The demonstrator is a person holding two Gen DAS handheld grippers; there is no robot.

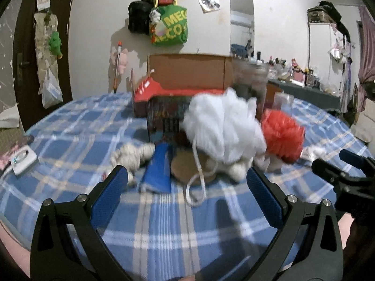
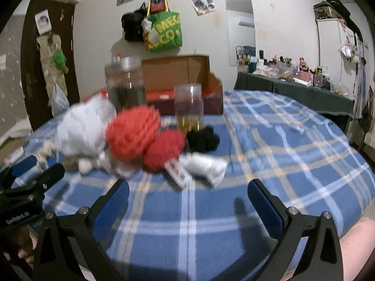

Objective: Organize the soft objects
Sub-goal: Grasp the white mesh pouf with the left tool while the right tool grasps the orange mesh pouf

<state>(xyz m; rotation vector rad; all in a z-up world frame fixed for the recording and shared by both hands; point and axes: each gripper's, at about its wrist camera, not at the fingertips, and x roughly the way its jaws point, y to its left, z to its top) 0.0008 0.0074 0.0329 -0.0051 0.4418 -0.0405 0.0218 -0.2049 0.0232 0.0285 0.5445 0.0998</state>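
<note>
A pile of soft things lies on the blue plaid bed cover (image 1: 164,222) (image 2: 293,159). In the left wrist view a white mesh pouf (image 1: 225,126) with a white cord loop (image 1: 195,187) sits in front of a red box (image 1: 164,93), beside an orange-red pouf (image 1: 283,135), a blue cloth (image 1: 158,171) and a grey-white plush (image 1: 133,157). The right wrist view shows the white pouf (image 2: 82,126), the orange pouf (image 2: 132,134), a red pouf (image 2: 164,149), a black scrunchie (image 2: 204,138) and a white tagged bundle (image 2: 206,166). My left gripper (image 1: 187,180) and right gripper (image 2: 187,192) are both open, empty, short of the pile.
An open cardboard box (image 2: 178,70) stands behind the pile, with a tall clear jar (image 2: 125,84) and a smaller jar (image 2: 188,107) in front of it. A white device (image 1: 22,160) lies at the bed's left. Bags hang on the wall (image 1: 168,25). A cluttered dark-covered table (image 2: 293,86) stands right.
</note>
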